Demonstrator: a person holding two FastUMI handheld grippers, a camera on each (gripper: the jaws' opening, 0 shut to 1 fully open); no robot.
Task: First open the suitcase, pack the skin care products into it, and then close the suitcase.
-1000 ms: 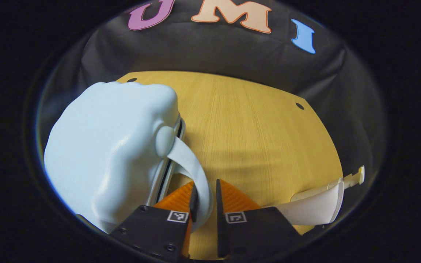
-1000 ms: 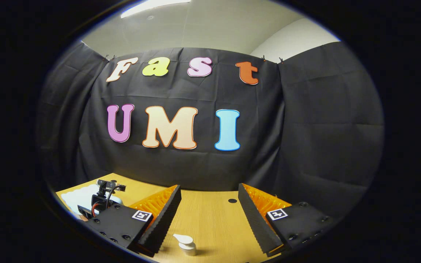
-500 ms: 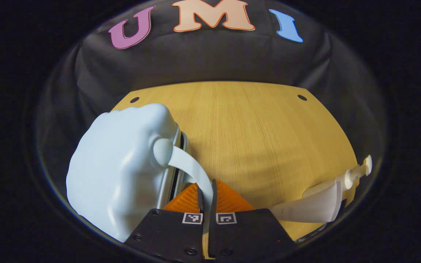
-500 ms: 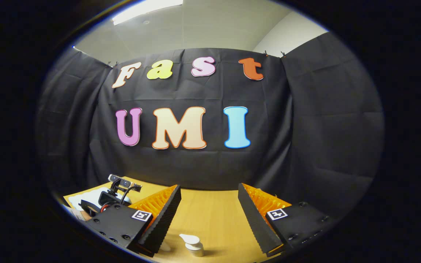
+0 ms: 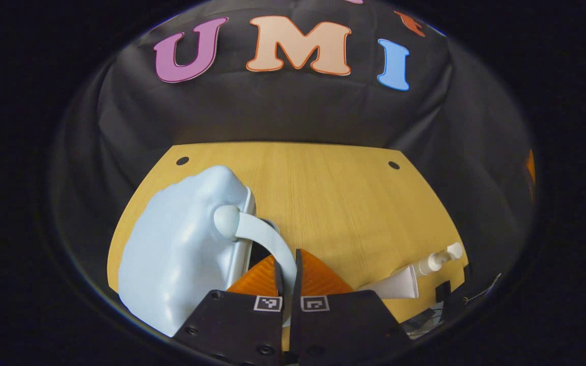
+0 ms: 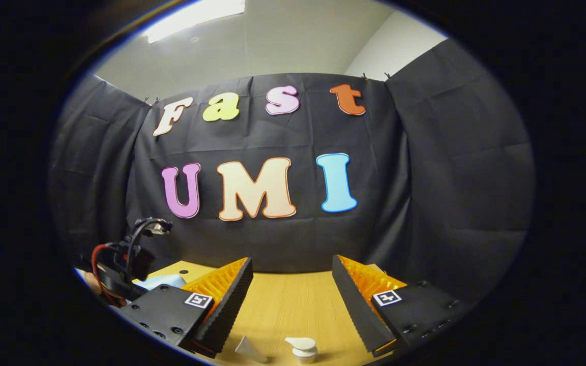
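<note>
2 hand-held grippers: left hand-held gripper clamped on the handle, a smooth curved strap of the glossy, rounded pale-blue suitcase, lying left on the wood-grain counter. Lifting steadily should part the shell without slipping. Right of the suitcase lies a white pump bottle. Right hand-held gripper stands apart, empty.

left gripper view: my camera sits low and close over the table, tilted down, facing the back wall, hard against the suitcase.
right gripper view: my camera sits higher and looks level at the wall.
shared: the table, the pump bottle, the back wall.
</note>
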